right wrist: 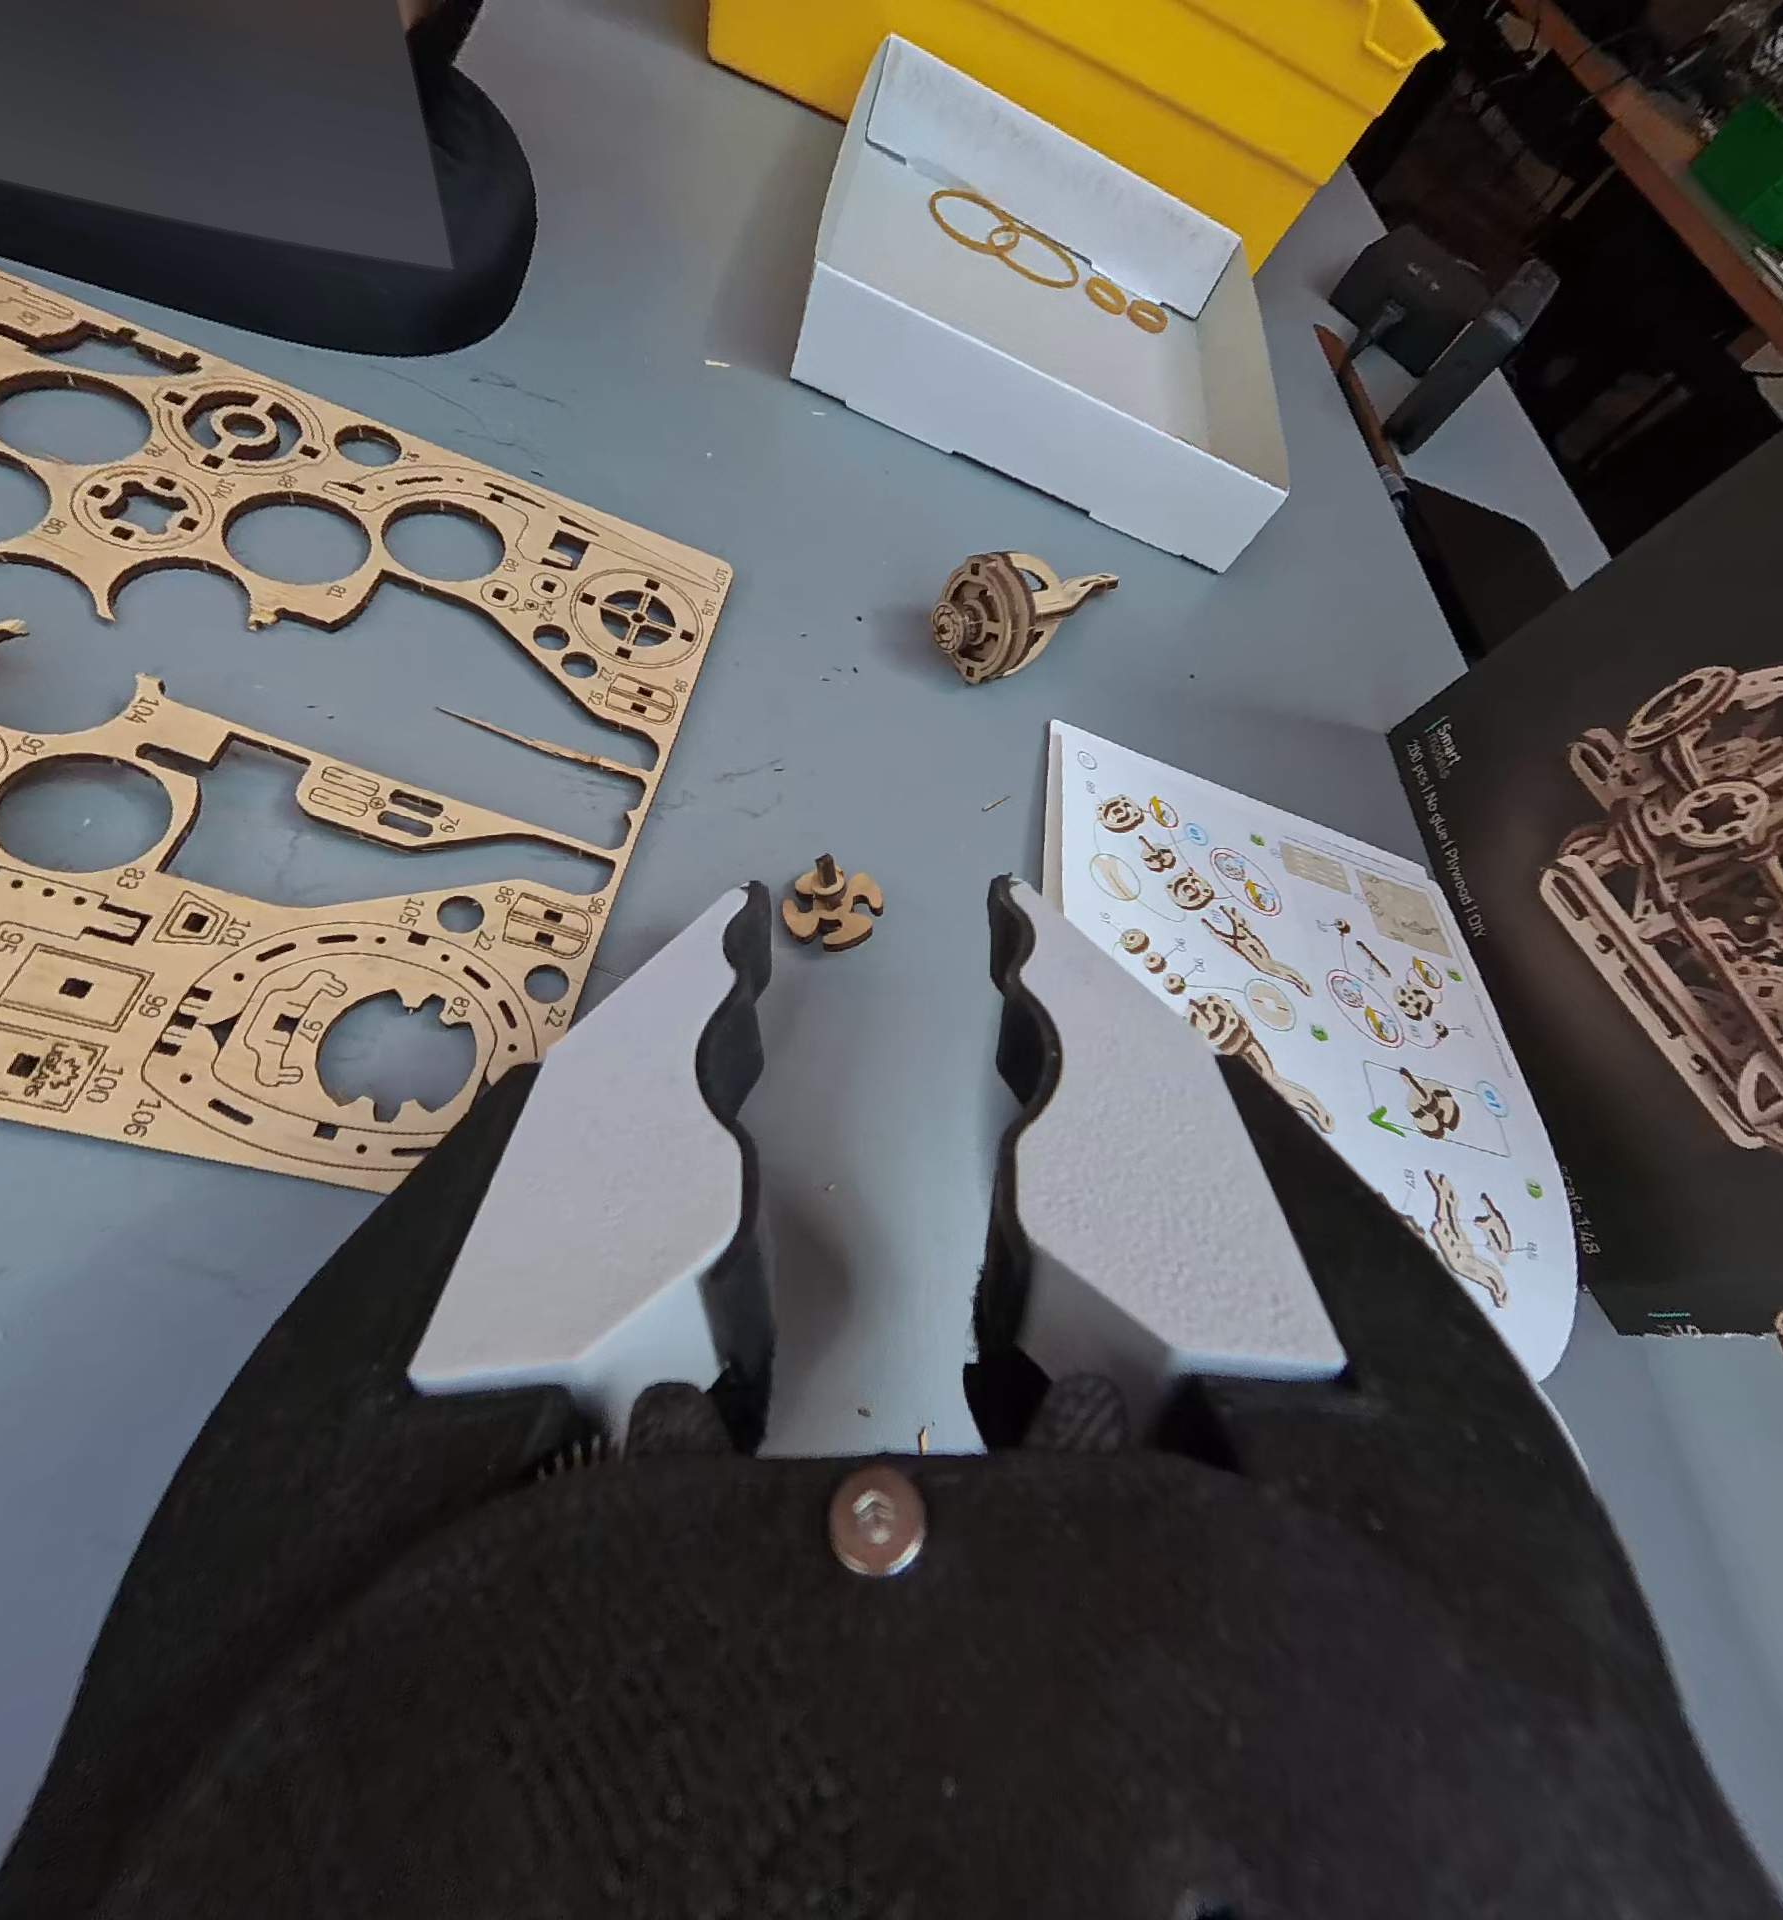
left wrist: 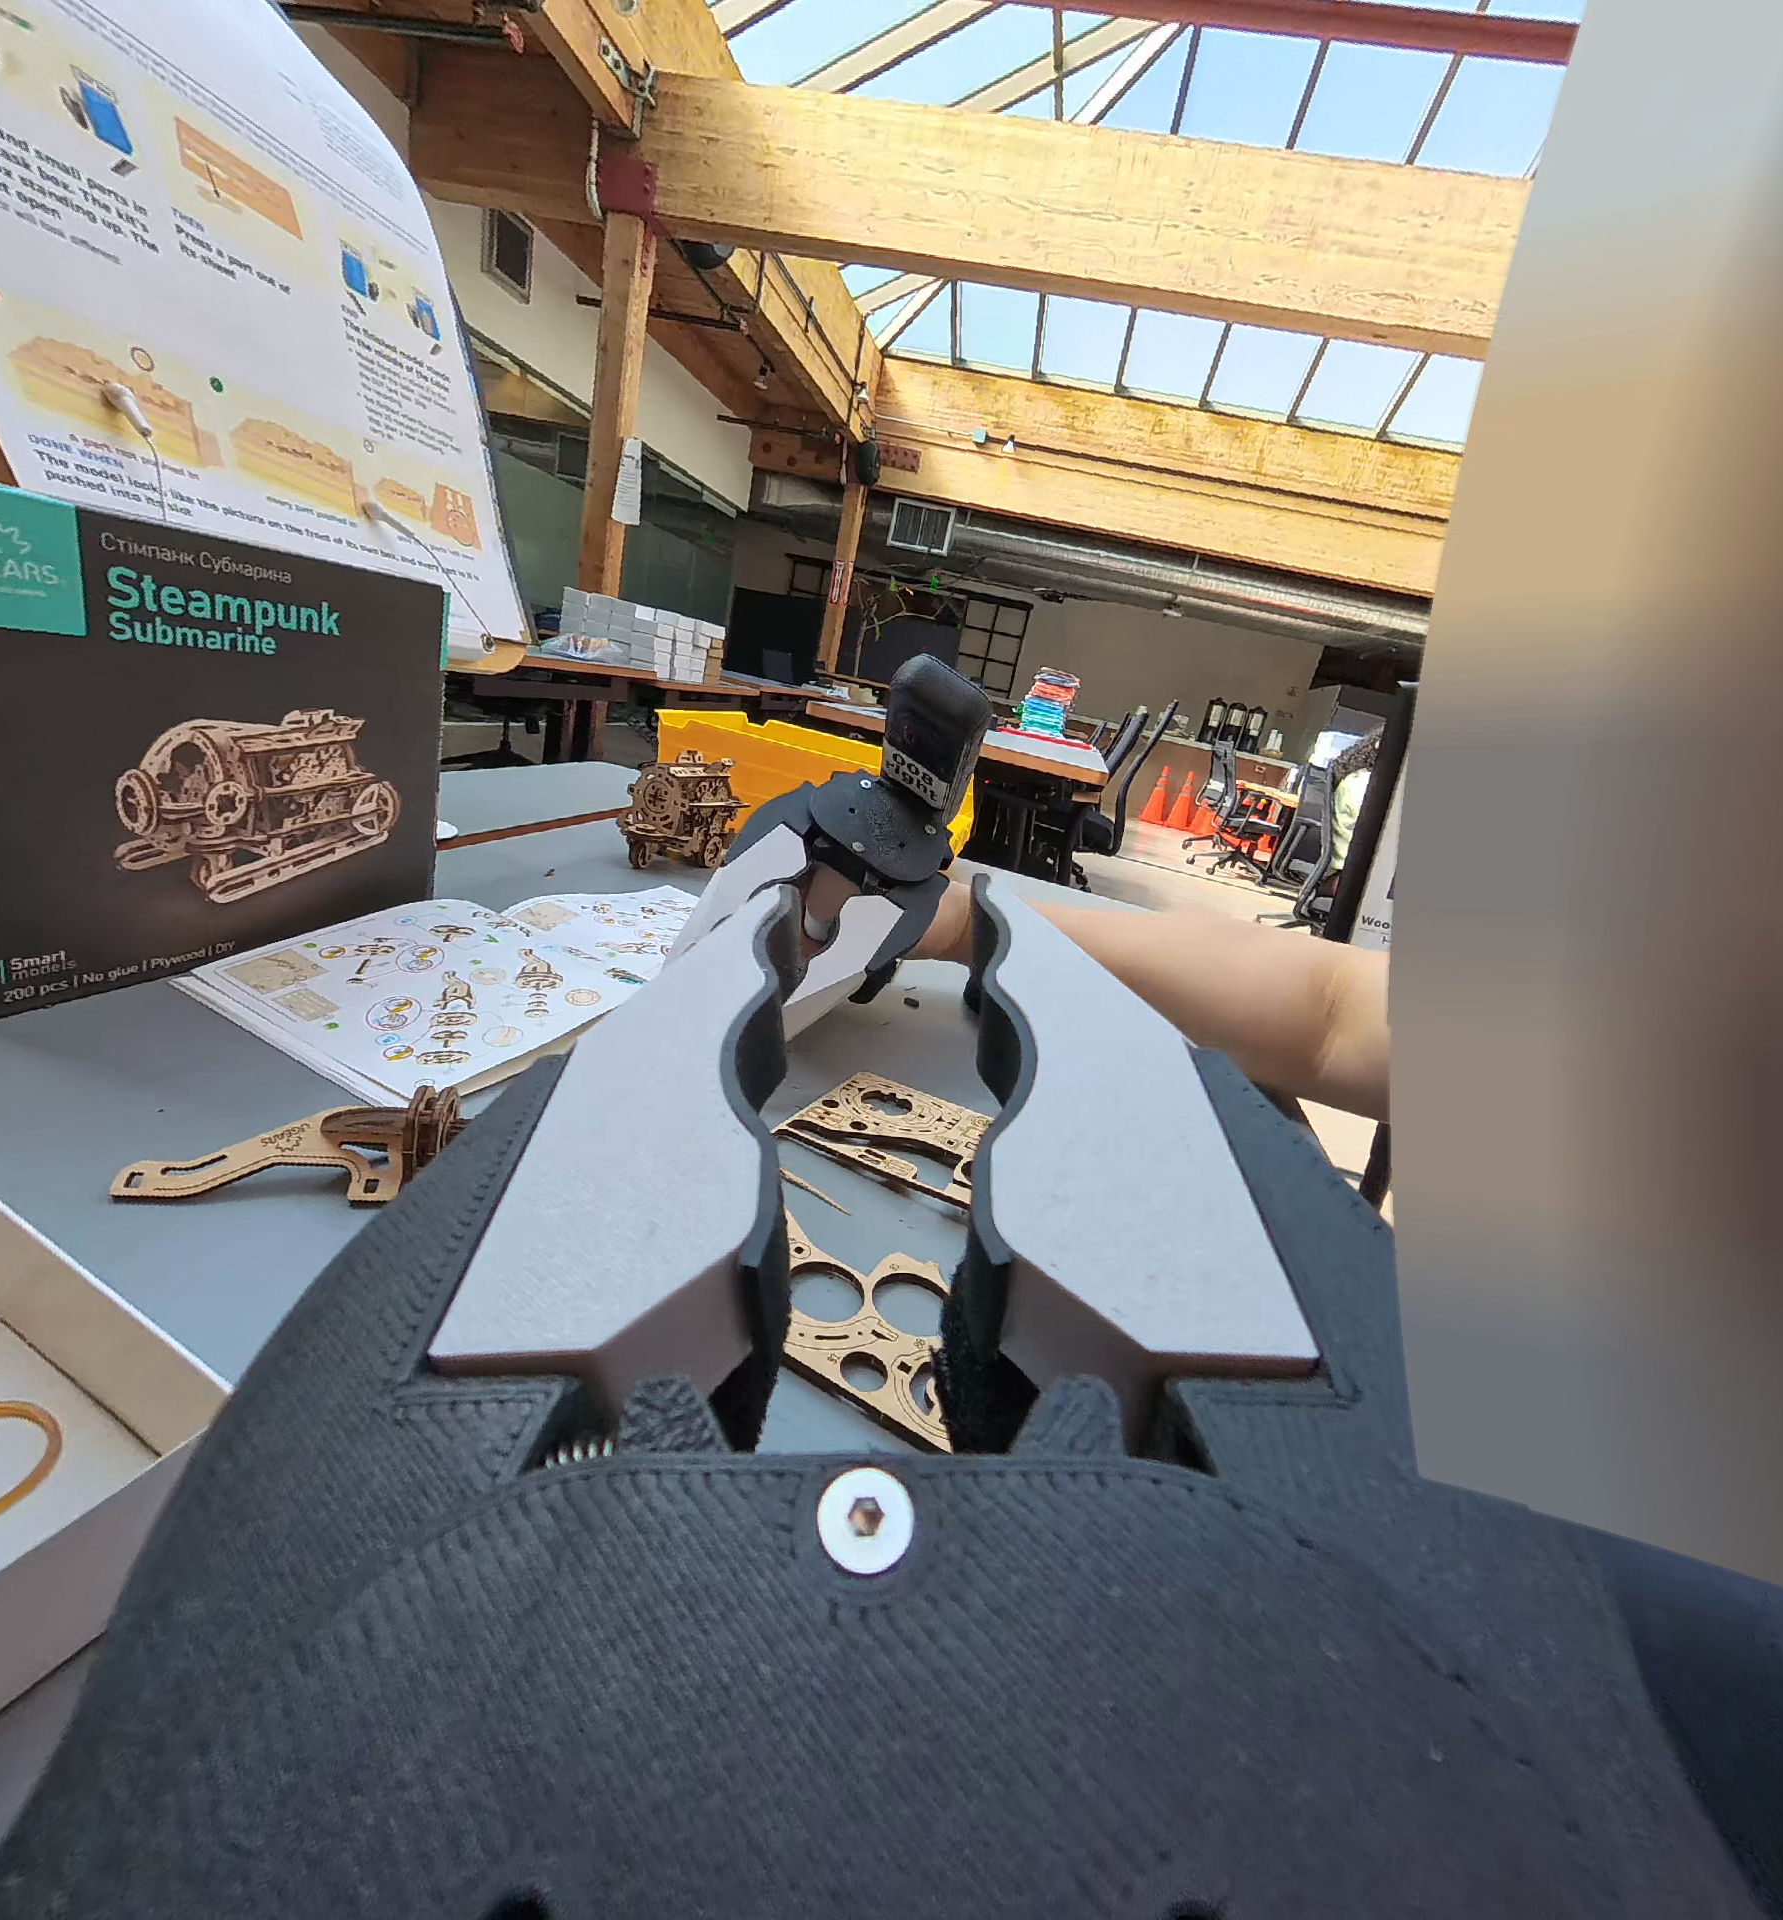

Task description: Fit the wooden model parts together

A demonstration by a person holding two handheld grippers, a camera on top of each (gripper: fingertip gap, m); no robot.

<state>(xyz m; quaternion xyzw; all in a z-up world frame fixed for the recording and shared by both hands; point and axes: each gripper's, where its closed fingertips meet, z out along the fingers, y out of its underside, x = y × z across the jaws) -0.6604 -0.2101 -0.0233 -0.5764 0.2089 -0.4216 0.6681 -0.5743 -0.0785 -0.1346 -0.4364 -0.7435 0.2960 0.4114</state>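
In the right wrist view my right gripper (right wrist: 874, 894) is open and empty, just above the grey table. A small wooden propeller-shaped part with a peg (right wrist: 830, 906) lies between its fingertips, nearer the left one. A round wooden sub-assembly with a tail (right wrist: 1001, 615) lies farther off. A laser-cut plywood sheet (right wrist: 274, 790) lies to the left. In the left wrist view my left gripper (left wrist: 879, 902) is open and empty above the plywood sheet (left wrist: 887, 1127). The right gripper (left wrist: 845, 883) shows beyond it. A long wooden arm assembly (left wrist: 295, 1148) lies to the left.
An open instruction booklet (right wrist: 1313, 997) (left wrist: 451, 977) and a dark kit box (right wrist: 1676, 935) (left wrist: 180, 748) lie nearby. A white tray with rubber bands (right wrist: 1043, 343) and a yellow bin (right wrist: 1126, 94) stand behind. A built wooden model (left wrist: 681, 810) stands on the table. A person's forearm (left wrist: 1230, 987) reaches in. Left tips to right tips: about 20 centimetres.
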